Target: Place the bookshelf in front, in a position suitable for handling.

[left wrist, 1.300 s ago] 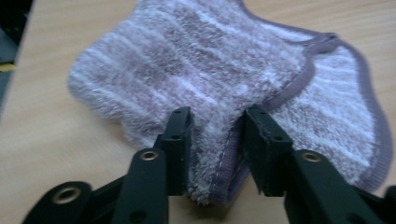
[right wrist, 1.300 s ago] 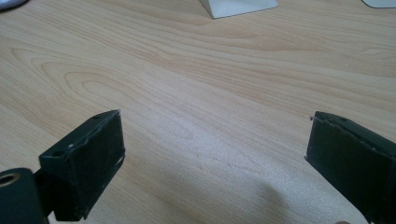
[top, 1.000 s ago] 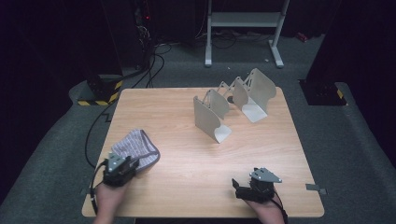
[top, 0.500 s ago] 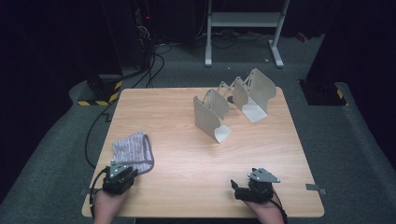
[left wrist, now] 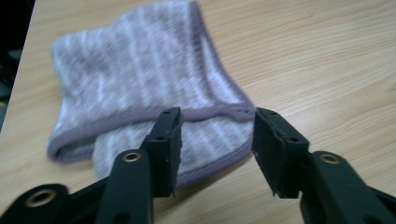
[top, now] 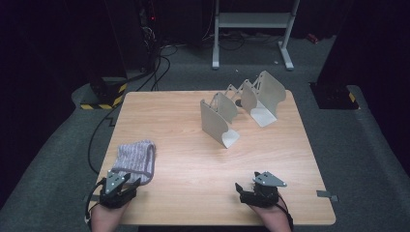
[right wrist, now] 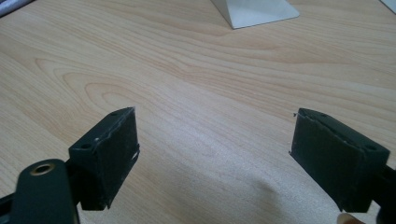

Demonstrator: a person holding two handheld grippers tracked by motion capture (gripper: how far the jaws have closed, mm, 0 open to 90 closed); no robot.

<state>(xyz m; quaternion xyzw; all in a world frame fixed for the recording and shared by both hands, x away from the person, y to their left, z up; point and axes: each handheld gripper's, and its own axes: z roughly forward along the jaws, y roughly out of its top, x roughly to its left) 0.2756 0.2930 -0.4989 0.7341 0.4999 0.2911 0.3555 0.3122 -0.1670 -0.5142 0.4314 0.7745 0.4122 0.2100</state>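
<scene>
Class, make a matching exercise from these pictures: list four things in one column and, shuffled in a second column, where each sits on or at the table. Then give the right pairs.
Things:
1. folded purple knitted cloth
2. left gripper
3. right gripper
4. grey metal bookends

Places:
A. near edge, right of the middle, jaws open over bare wood
B. far half of the wooden table, standing upright
C. near left corner, jaws open at the cloth's near edge
D. left side, lying flat

Pairs: 1-D, 2-C, 3-A, 4-B
</scene>
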